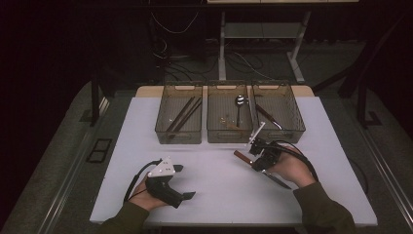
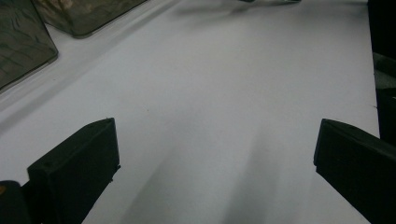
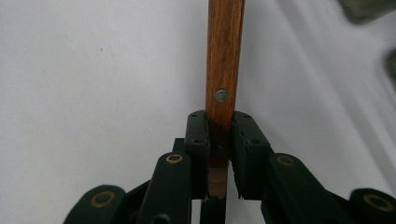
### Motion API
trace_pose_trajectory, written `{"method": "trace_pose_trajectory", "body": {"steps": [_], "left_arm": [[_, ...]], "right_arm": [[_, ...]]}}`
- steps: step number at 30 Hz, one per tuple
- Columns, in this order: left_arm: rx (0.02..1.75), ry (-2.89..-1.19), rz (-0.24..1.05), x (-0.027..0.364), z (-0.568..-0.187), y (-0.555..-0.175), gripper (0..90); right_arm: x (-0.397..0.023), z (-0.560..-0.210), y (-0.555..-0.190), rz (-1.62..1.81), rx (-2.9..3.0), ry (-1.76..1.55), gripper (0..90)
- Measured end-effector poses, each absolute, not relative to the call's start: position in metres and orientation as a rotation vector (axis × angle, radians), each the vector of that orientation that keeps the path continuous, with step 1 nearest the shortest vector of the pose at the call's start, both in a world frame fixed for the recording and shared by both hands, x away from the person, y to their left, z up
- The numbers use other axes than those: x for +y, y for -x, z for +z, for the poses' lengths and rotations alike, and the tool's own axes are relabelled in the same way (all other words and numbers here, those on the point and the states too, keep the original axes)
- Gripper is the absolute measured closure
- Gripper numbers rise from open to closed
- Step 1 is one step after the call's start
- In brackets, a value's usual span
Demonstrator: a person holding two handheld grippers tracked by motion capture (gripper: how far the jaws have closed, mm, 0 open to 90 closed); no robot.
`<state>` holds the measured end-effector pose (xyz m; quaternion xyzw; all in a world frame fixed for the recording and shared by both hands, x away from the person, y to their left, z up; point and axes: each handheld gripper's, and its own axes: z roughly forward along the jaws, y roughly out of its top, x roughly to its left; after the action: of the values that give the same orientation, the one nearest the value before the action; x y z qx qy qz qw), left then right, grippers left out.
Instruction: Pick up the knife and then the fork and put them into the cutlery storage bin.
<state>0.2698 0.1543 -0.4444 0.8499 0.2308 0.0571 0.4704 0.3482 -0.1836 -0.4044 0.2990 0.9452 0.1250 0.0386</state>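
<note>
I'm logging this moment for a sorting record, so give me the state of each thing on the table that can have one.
Right claw: shut on the knife's wooden handle.
Knife: held, handle clamped.
Left claw: open, nothing between its jaws.
Left bin: holds chopsticks.
Middle bin: holds a spoon.
Right bin: holds another knife.

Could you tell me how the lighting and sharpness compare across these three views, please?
High view: dim, dark surroundings, the white table lit evenly, small detail soft. Left gripper view: bright, the fingers blurred, soft shadow streaks on the table. Right gripper view: the wooden knife handle fairly crisp, the background slightly hazy.
</note>
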Motion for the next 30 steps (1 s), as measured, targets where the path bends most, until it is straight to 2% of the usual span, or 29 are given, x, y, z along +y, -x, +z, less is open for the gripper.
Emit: {"method": "trace_pose_trajectory", "body": {"steps": [30], "left_arm": [[0.565, -2.079, 0.144, 0.154, -0.444, -0.270, 0.0]], "right_arm": [[-0.265, -0.342, -0.352, 1.057, 2.506, -1.174, 77.7]]}}
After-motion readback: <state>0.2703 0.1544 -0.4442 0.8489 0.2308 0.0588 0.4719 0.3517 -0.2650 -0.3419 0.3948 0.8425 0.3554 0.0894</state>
